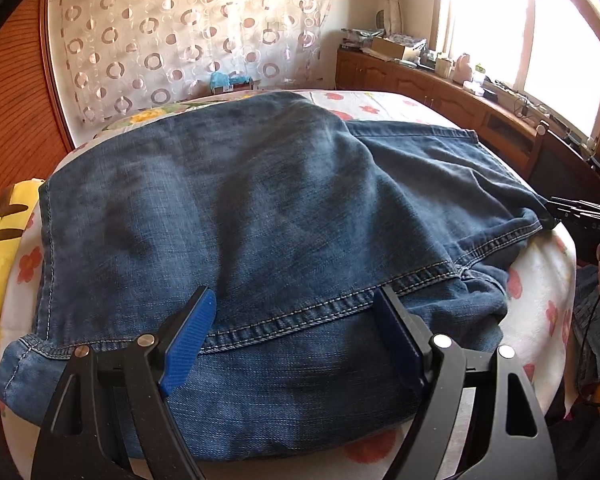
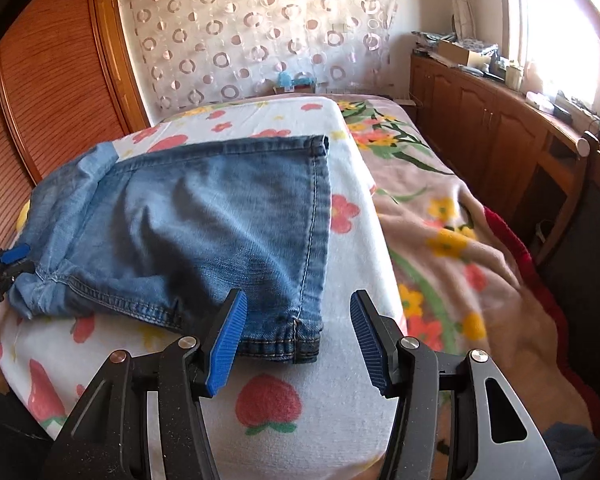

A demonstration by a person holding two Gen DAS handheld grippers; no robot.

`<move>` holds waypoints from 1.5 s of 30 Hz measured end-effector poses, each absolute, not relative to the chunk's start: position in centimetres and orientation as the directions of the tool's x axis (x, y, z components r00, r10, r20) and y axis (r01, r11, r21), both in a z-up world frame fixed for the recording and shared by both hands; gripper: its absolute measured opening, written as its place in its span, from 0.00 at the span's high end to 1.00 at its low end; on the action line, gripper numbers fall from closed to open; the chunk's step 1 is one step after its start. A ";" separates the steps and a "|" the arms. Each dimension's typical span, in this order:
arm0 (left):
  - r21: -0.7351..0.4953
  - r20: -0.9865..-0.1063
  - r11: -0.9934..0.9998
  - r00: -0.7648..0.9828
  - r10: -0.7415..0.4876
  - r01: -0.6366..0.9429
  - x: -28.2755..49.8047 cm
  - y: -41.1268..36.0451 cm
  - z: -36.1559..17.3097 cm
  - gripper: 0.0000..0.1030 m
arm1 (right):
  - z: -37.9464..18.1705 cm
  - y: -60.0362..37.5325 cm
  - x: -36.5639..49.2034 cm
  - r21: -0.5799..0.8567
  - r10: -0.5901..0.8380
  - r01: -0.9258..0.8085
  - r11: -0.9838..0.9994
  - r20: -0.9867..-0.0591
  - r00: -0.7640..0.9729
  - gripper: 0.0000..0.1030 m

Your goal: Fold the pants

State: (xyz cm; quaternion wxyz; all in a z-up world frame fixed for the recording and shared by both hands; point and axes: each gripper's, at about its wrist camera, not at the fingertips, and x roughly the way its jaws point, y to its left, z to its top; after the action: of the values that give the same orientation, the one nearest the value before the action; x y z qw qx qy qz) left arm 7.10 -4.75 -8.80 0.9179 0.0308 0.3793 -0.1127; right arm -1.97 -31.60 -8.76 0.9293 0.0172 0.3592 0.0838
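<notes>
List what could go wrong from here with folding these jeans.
1. The left gripper stands open over several stacked layers of the jeans; it may pinch only the top one, and the fold would come apart.
2. The right gripper is open near the hem corner; a shallow bite there may slip.

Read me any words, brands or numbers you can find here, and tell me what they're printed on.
"DAS": white letters on the right gripper, possibly part of a longer word.
"Robot.AI": white print on the left gripper, its start cut off by the picture edge.
Box on the cabinet: too small to read.
Jeans: no label showing.
</notes>
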 end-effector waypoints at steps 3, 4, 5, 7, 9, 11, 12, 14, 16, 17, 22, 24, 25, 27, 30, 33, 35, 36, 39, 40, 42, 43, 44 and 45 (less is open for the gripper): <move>-0.034 -0.694 0.972 0.694 -0.191 0.233 7.0 -4.5 -8.9 0.21 | -8.8 -31.6 -2.1 0.095 0.173 -0.148 0.984 -0.672 0.720 0.46; -0.038 -0.691 0.972 0.696 -0.195 0.234 7.0 -4.4 -8.9 0.21 | -9.3 -31.7 -1.6 0.096 0.175 -0.149 0.984 -0.675 0.717 0.46; -0.040 -0.689 0.971 0.698 -0.198 0.236 6.9 -4.3 -9.0 0.21 | -9.5 -31.8 -1.3 0.097 0.176 -0.152 0.984 -0.678 0.713 0.46; -0.038 -0.689 0.970 0.697 -0.199 0.240 6.9 -4.3 -9.0 0.21 | -9.7 -31.6 -1.0 0.083 0.169 -0.155 0.984 -0.679 0.714 0.46; -0.036 -0.691 0.970 0.695 -0.198 0.241 7.0 -4.3 -8.9 0.21 | -9.7 -31.6 -0.8 0.070 0.166 -0.162 0.984 -0.678 0.716 0.46; -0.035 -0.694 0.970 0.692 -0.198 0.242 6.9 -4.3 -8.8 0.21 | -9.7 -31.5 -0.8 0.057 0.161 -0.168 0.984 -0.675 0.720 0.46; -0.036 -0.696 0.970 0.691 -0.198 0.242 7.0 -4.3 -8.8 0.21 | -9.8 -31.4 -0.8 0.037 0.149 -0.169 0.985 -0.674 0.723 0.46; -0.044 -0.698 0.969 0.686 -0.203 0.242 7.1 -4.4 -8.6 0.21 | -10.2 -31.6 -0.8 0.007 0.133 -0.174 0.985 -0.671 0.729 0.49; -0.052 -0.700 0.969 0.684 -0.207 0.241 7.1 -4.3 -8.4 0.21 | -10.2 -31.7 -0.9 -0.005 0.131 -0.181 0.983 -0.671 0.730 0.61; -0.055 -0.700 0.969 0.683 -0.209 0.240 7.0 -4.2 -8.3 0.21 | -10.1 -31.8 -0.9 -0.006 0.132 -0.183 0.983 -0.670 0.730 0.64; -0.048 -0.686 0.972 0.700 -0.198 0.228 6.7 -4.0 -7.5 0.21 | -10.2 -33.1 -0.9 0.054 0.195 -0.213 0.976 -0.664 0.722 0.84; -0.053 -0.675 0.973 0.710 -0.199 0.223 6.5 -3.6 -6.9 0.21 | -10.3 -33.6 -0.7 0.086 0.220 -0.220 0.972 -0.664 0.715 0.84; -0.054 -0.671 0.974 0.715 -0.198 0.219 6.4 -3.5 -6.7 0.21 | -10.1 -33.3 -0.9 0.099 0.229 -0.220 0.970 -0.660 0.715 0.85; -0.057 -0.660 0.977 0.727 -0.192 0.206 6.3 -3.0 -6.1 0.21 | -9.3 -33.2 -1.0 0.113 0.245 -0.226 0.968 -0.639 0.730 0.85; -0.063 -0.648 0.979 0.737 -0.190 0.196 6.2 -2.2 -5.3 0.21 | -7.4 -33.1 -0.9 0.136 0.280 -0.248 0.959 -0.596 0.753 0.85; -0.060 -0.636 0.981 0.750 -0.182 0.187 6.0 -1.8 -4.6 0.21 | -5.1 -32.5 -0.7 0.143 0.319 -0.289 0.947 -0.548 0.773 0.85; -0.062 -0.628 0.981 0.757 -0.180 0.181 6.0 -1.4 -4.3 0.21 | -3.5 -31.7 -0.5 0.148 0.352 -0.323 0.935 -0.515 0.782 0.85; -0.063 -0.626 0.982 0.759 -0.178 0.178 5.9 -1.4 -4.1 0.21 | -2.8 -31.2 -0.6 0.150 0.368 -0.340 0.928 -0.501 0.783 0.85; -0.068 -0.615 0.984 0.770 -0.172 0.165 5.6 -0.8 -3.7 0.21 | -0.9 -29.4 -0.3 0.147 0.416 -0.395 0.907 -0.463 0.783 0.85; -0.069 -0.613 0.984 0.772 -0.170 0.162 5.6 -0.5 -3.6 0.21 | -0.2 -28.6 -0.3 0.142 0.432 -0.415 0.899 -0.450 0.781 0.85; -0.070 -0.609 0.985 0.775 -0.167 0.156 5.5 -0.2 -3.5 0.21 | 1.1 -27.0 -0.2 0.125 0.462 -0.455 0.882 -0.427 0.777 0.85; -0.070 -0.607 0.986 0.777 -0.164 0.153 5.4 -0.1 -3.4 0.21 | 1.5 -26.3 -0.2 0.120 0.476 -0.472 0.873 -0.418 0.774 0.85; -0.069 -0.606 0.986 0.780 -0.160 0.148 5.3 0.2 -3.3 0.21 | 1.9 -25.5 -0.3 0.114 0.490 -0.489 0.865 -0.411 0.769 0.85; -0.069 -0.604 0.987 0.781 -0.157 0.145 5.3 0.4 -3.3 0.21 | 2.2 -24.9 -0.2 0.108 0.502 -0.505 0.856 -0.405 0.764 0.85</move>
State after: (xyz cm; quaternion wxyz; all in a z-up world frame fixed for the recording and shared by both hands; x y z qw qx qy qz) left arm 5.33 0.37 -3.25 0.9437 -0.0094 0.3208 -0.0798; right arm -0.24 -24.87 2.25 0.9392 -0.0036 0.2147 0.2681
